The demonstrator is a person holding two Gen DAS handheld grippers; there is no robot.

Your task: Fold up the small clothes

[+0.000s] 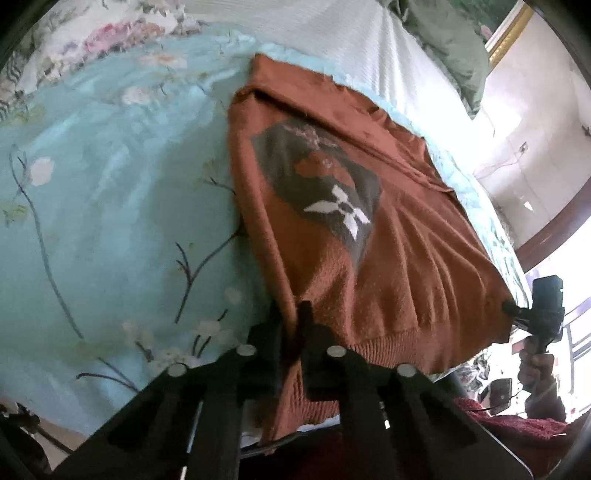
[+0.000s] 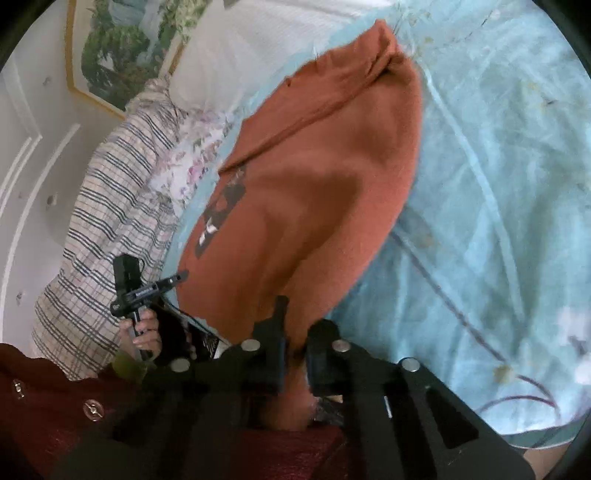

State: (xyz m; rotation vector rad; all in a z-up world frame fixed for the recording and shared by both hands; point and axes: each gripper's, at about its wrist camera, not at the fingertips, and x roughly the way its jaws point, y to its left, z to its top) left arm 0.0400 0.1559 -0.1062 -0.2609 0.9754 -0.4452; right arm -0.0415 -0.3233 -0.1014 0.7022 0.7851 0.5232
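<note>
A rust-orange knitted sweater (image 1: 388,258) with a grey emblem (image 1: 325,184) lies flat on a light blue floral bedspread (image 1: 110,221). My left gripper (image 1: 290,323) is shut on the sweater's near hem corner, and the knit hangs down between its fingers. At the right edge of the left wrist view, my right gripper (image 1: 511,310) pinches the other hem corner. In the right wrist view the sweater (image 2: 314,184) stretches away and my right gripper (image 2: 295,343) is shut on its hem. My left gripper (image 2: 179,277) shows there at the sweater's left corner, held by a hand (image 2: 146,332).
A green pillow (image 1: 450,48) and white quilted bedding (image 1: 351,33) lie at the head of the bed. A plaid cloth (image 2: 110,206) is heaped beside the sweater. A framed picture (image 2: 122,48) hangs on the wall. The person's dark red garment (image 2: 44,406) is close below.
</note>
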